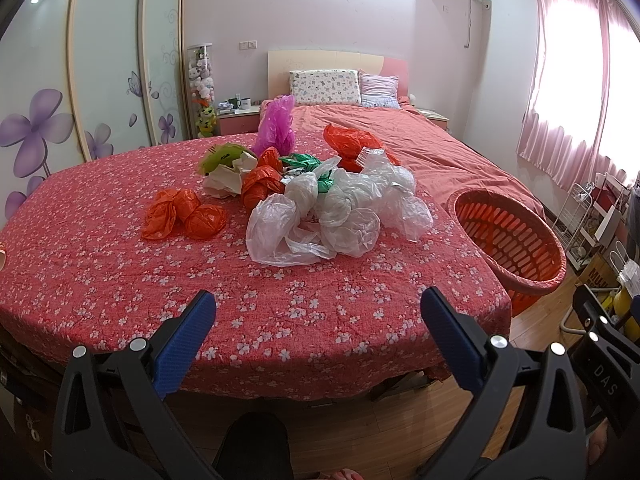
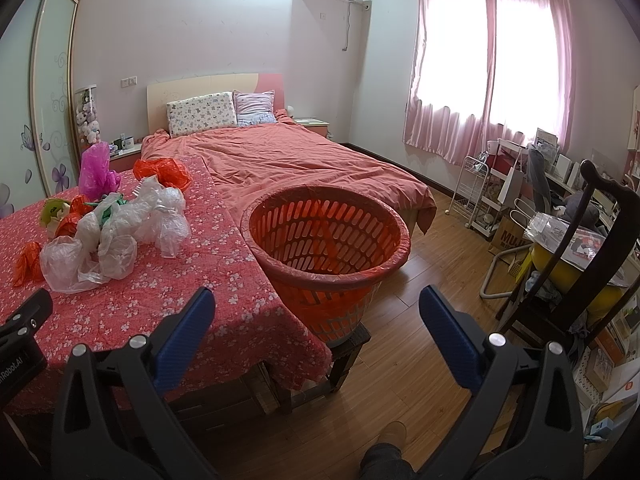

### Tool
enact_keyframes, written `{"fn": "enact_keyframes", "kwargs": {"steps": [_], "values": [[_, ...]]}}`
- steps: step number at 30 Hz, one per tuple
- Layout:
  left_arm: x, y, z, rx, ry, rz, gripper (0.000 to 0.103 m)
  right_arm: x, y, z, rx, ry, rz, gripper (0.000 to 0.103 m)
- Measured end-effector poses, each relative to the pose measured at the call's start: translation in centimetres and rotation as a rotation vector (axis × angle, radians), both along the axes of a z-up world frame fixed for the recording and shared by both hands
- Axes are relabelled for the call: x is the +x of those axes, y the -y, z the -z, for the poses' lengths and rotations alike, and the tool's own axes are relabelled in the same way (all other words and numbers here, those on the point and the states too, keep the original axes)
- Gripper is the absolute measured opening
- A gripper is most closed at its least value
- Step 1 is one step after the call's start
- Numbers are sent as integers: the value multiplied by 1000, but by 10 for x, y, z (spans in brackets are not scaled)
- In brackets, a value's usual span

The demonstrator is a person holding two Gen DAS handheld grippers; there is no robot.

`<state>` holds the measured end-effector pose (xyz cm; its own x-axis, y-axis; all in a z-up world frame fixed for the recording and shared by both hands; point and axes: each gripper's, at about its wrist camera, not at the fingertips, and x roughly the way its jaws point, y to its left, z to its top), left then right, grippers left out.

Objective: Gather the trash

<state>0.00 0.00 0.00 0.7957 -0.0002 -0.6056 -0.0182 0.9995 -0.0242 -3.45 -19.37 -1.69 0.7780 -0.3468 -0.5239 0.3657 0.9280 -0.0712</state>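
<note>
A pile of crumpled plastic bags lies on the table with the red flowered cloth (image 1: 120, 280): clear bags (image 1: 332, 216), orange bags (image 1: 184, 216), a pink bag (image 1: 276, 126), a green bag (image 1: 304, 162) and crumpled paper (image 1: 228, 180). The pile also shows in the right wrist view (image 2: 116, 228). An orange slatted basket (image 2: 326, 240) lined with a bag stands on a low stool at the table's right edge; it also shows in the left wrist view (image 1: 512, 240). My left gripper (image 1: 318, 312) is open and empty over the table's near edge. My right gripper (image 2: 316, 312) is open and empty, in front of the basket.
A bed with a red cover (image 2: 288, 160) stands behind the table. A dark wooden chair (image 2: 592, 264) with clutter, a white rack (image 2: 476, 196) and boxes stand at the right on the wooden floor (image 2: 420, 340). A wardrobe (image 1: 80, 80) is at the left.
</note>
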Motion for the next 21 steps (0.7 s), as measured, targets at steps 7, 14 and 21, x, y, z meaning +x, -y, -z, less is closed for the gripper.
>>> {"fn": "enact_keyframes", "kwargs": {"steps": [7,14,21], "values": [[0,0,0,0,0,0,101,0,0,0,0,0,0,99],[0,0,0,0,0,0,101,0,1,0,1,0,1,99],[0,0,0,-1,0,1,101,-1,1,0,0,0,1,99]]}}
